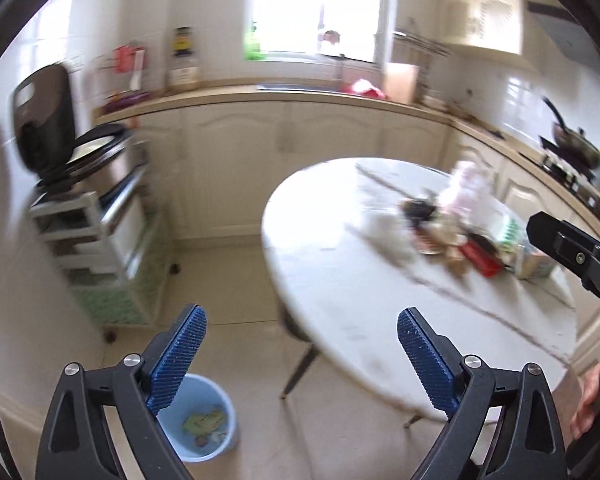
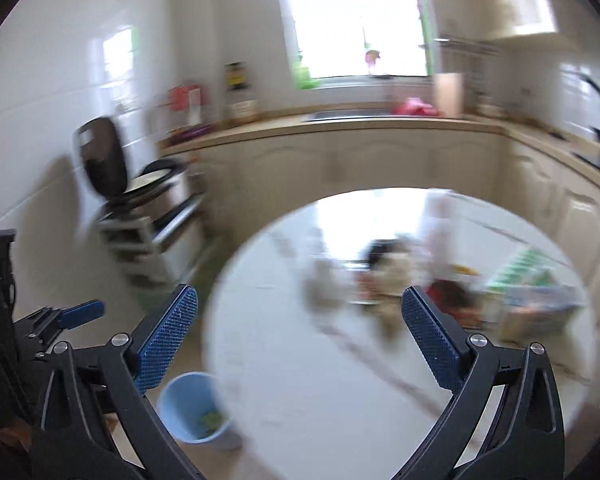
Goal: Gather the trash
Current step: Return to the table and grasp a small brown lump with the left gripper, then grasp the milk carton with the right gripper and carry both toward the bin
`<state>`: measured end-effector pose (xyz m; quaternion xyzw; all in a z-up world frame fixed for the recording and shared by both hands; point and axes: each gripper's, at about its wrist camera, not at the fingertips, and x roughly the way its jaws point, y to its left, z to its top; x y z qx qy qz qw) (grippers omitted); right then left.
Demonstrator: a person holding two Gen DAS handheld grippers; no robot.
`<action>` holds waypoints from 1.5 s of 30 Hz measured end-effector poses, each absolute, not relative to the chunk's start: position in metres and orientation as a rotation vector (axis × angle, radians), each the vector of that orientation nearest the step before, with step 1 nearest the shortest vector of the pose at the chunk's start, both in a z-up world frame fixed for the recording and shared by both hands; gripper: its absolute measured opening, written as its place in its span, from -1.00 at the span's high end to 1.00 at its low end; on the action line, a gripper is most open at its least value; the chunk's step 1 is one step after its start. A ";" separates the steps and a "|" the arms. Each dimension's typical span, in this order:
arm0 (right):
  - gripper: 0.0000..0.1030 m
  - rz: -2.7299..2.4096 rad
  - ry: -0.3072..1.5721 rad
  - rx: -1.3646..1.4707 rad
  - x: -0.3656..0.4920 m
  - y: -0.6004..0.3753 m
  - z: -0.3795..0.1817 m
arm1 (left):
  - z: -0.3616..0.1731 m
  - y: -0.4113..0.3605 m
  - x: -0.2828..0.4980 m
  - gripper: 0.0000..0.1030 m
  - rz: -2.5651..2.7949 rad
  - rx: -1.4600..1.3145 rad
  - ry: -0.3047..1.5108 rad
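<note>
A blurred heap of trash (image 1: pixel 456 236) lies on the round white marble table (image 1: pixel 340 280): crumpled paper, a red wrapper, a green and white box, a pink bag. It also shows in the right wrist view (image 2: pixel 428 292). A light blue bin (image 1: pixel 204 420) with some scraps inside stands on the floor left of the table, also in the right wrist view (image 2: pixel 192 412). My left gripper (image 1: pixel 302 360) is open and empty above the floor by the table's edge. My right gripper (image 2: pixel 300 340) is open and empty over the table's near side.
A white shelf cart (image 1: pixel 96 220) with an open cooker stands against the left wall. Cream cabinets and a counter (image 1: pixel 300 96) run along the back and right, with a sink, bottles and a pan on a stove (image 1: pixel 572 144). The table (image 2: pixel 320 380) has a dark metal leg (image 1: pixel 300 364).
</note>
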<state>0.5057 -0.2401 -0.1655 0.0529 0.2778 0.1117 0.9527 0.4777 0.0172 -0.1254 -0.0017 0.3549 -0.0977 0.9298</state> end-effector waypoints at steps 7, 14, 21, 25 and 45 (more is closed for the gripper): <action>-1.00 0.008 0.641 0.186 0.504 -0.348 -0.186 | -0.140 -0.081 0.533 -0.82 -0.310 0.096 0.800; -1.00 -0.115 0.685 0.280 0.512 -0.409 -0.204 | -0.170 -0.135 0.608 -0.82 -0.303 0.184 0.870; -1.00 -0.152 0.723 0.326 0.529 -0.432 -0.223 | -0.210 -0.164 0.672 -0.23 -0.309 0.190 0.938; -1.00 -0.166 0.743 0.360 0.546 -0.432 -0.229 | -0.220 -0.161 0.690 0.01 -0.328 0.149 0.962; -1.00 -0.335 0.940 0.423 0.622 -0.410 -0.252 | -0.212 -0.096 0.663 0.59 -0.447 0.098 0.921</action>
